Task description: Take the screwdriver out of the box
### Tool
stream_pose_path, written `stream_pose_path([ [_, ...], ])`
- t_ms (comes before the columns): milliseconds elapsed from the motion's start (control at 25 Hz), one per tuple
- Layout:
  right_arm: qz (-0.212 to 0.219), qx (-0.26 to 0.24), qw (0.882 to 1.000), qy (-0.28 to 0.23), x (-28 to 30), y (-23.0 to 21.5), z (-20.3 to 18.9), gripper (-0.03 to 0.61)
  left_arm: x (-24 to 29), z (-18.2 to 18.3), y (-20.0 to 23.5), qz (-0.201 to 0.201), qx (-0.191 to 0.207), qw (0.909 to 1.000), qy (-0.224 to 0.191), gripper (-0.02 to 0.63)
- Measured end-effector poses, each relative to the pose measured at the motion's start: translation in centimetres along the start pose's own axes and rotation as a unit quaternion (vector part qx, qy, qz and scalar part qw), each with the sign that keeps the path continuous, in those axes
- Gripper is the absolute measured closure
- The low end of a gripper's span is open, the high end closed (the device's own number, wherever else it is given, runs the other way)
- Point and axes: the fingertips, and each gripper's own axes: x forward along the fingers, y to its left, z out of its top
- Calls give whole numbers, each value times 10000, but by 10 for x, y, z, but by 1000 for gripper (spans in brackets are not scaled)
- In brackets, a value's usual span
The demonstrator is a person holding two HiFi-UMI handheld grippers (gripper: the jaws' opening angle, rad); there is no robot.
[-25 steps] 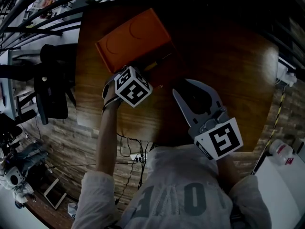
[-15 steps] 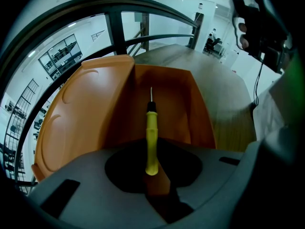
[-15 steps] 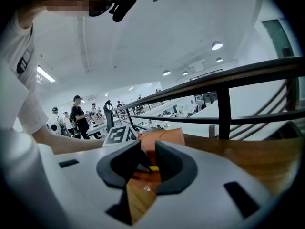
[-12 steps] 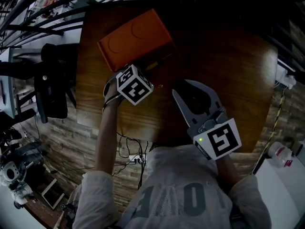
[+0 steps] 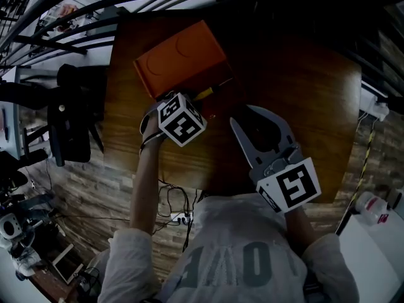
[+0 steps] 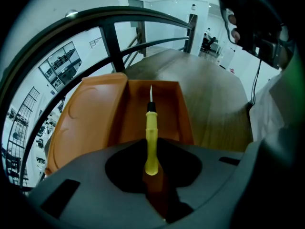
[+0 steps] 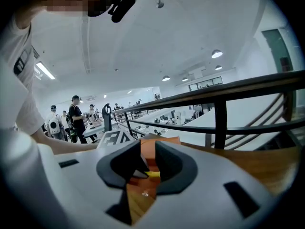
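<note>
An orange box (image 5: 180, 55) lies open at the far left of the wooden table (image 5: 303, 87), its lid folded out to the left of its tray (image 6: 164, 109). My left gripper (image 5: 192, 100) points steeply down at the tray's near end, largely hidden under its marker cube. It is shut on the butt of a yellow-handled screwdriver (image 6: 151, 132), whose shaft reaches out over the tray. The yellow handle (image 5: 203, 94) shows beside the cube. My right gripper (image 5: 249, 110) hovers over the table's near middle, to the right of the box. Its jaws are drawn together with nothing in them.
A black railing (image 6: 109, 37) runs behind the table's far edge. A black chair (image 5: 69, 115) stands off the table's left side, with cables on the floor below the near edge. The right gripper view shows the box (image 7: 159, 147) straight ahead and people in the distance.
Little differs: the head view has shifted slightly and the yellow handle shows more plainly beside the left gripper's cube. Both grippers keep their places.
</note>
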Motion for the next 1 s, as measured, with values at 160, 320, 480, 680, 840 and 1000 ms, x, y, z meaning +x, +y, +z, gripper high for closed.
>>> stream_pose_path([
  [160,-93,-94,9998,-170,-7,3,16,482,-25,18,3,221,50,9994,-251,537],
  [320,-214,-241,9989,-341,-12,5,31,482,-57,37,10,503,7,9968,-628,537],
  [480,-377,-403,9971,-531,-21,6,47,482,-91,55,15,792,-301,9901,-1115,537],
  [680,-672,-446,9936,-796,-35,7,64,485,-140,74,21,1343,-728,9711,-1831,536],
  [840,-908,-525,9896,-985,-57,4,70,485,-187,98,14,1929,-1190,9403,-2540,537],
  [1000,-1172,-688,9851,-1056,-76,4,69,485,-240,118,-2,2445,-1537,8936,-3437,535],
])
